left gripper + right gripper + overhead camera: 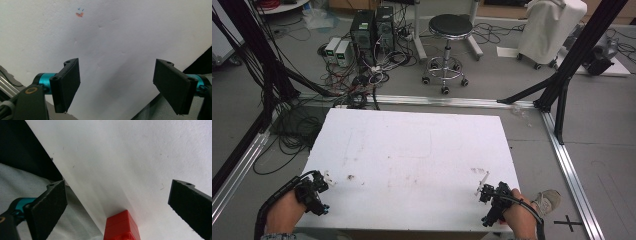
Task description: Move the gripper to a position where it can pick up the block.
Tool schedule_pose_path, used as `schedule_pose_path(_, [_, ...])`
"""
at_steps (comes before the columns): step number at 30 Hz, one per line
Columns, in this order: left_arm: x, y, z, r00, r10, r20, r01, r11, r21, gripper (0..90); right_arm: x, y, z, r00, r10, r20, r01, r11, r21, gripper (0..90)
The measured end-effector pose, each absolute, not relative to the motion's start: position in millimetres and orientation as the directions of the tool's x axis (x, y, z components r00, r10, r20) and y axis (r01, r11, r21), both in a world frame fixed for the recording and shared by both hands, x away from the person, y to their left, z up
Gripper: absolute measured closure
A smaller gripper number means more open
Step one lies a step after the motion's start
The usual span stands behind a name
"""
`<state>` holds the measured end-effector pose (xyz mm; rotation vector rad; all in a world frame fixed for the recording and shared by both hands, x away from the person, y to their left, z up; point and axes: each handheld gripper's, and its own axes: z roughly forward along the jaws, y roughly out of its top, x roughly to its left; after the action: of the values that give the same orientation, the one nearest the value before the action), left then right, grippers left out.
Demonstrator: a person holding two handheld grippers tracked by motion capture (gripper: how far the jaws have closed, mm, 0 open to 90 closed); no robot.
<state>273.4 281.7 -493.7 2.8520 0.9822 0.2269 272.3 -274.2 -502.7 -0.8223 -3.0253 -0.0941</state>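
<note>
A white table [412,150] takes up the middle of the high view, its top bare across the centre and far side apart from faint smudges. The left gripper [314,192] sits at the near left corner, held in the left hand [284,212], just inside the left edge. The right gripper [492,197] sits at the near right corner in the right hand [522,220], close to both the near edge and the right edge.

In the left gripper view the jaws stand wide apart with nothing between them, above white tabletop; a small orange mark [79,14] lies well ahead. The table's edge runs diagonally at the lower right, with dark floor beyond it.

In the right gripper view the jaws are also spread wide and grip nothing. A red block [121,226] lies between them at the bottom of the frame, right at the table's edge, touching neither jaw. The edge cuts diagonally from upper left to the block; beyond it hangs grey cloth [22,182].

Past the table's far edge stand a stool [447,45] and a tangle of cables [362,75].
</note>
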Motion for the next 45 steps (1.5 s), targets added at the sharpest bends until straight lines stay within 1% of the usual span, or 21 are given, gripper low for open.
schedule_pose_path(13, [273, 282, -494, 0.774, 0.624, 0.108, 0.605, -0.779, 0.165, 22.0, 269, -281, -497, -0.877, 0.480, 0.013, 0.479, 0.874, 0.082, 1.6])
schedule_pose_path(19, [273, 282, -496, 0.773, 0.626, 0.106, 0.607, -0.777, 0.165, 22.0, 265, -288, -492, -0.900, 0.437, 0.016, 0.435, 0.892, 0.123, 1.6])
schedule_pose_path(24, [273, 282, -496, 0.776, 0.621, 0.107, 0.603, -0.781, 0.162, 22.0, 263, -294, -489, -0.910, 0.415, 0.000, 0.412, 0.902, 0.127, 1.6])
schedule_pose_path(27, [273, 283, -496, 0.775, 0.622, 0.107, 0.604, -0.780, 0.162, 22.0, 260, -298, -489, -0.927, 0.375, -0.008, 0.370, 0.918, 0.141, 1.6])
schedule_pose_path(36, [273, 282, -497, 0.776, 0.622, 0.107, 0.603, -0.781, 0.163, 22.0, 255, -306, -489, -0.954, 0.299, -0.034, 0.293, 0.948, 0.123, 1.6])
schedule_pose_path(37, [273, 282, -497, 0.776, 0.622, 0.107, 0.603, -0.781, 0.163, 22.0, 254, -307, -488, -0.963, 0.266, -0.053, 0.258, 0.958, 0.124, 1.6])
schedule_pose_path(38, [273, 282, -497, 0.778, 0.619, 0.107, 0.601, -0.783, 0.162, 22.0, 254, -307, -488, -0.963, 0.266, -0.053, 0.258, 0.958, 0.124, 1.6])
schedule_pose_path(39, [273, 282, -497, 0.776, 0.621, 0.107, 0.603, -0.781, 0.161, 22.0, 252, -309, -486, -0.969, 0.238, -0.068, 0.229, 0.966, 0.119, 1.6])
schedule_pose_path(45, [273, 281, -497, 0.780, 0.616, 0.111, 0.598, -0.785, 0.159, 22.0, 248, -314, -486, -0.974, 0.212, -0.084, 0.203, 0.973, 0.110, 1.6])
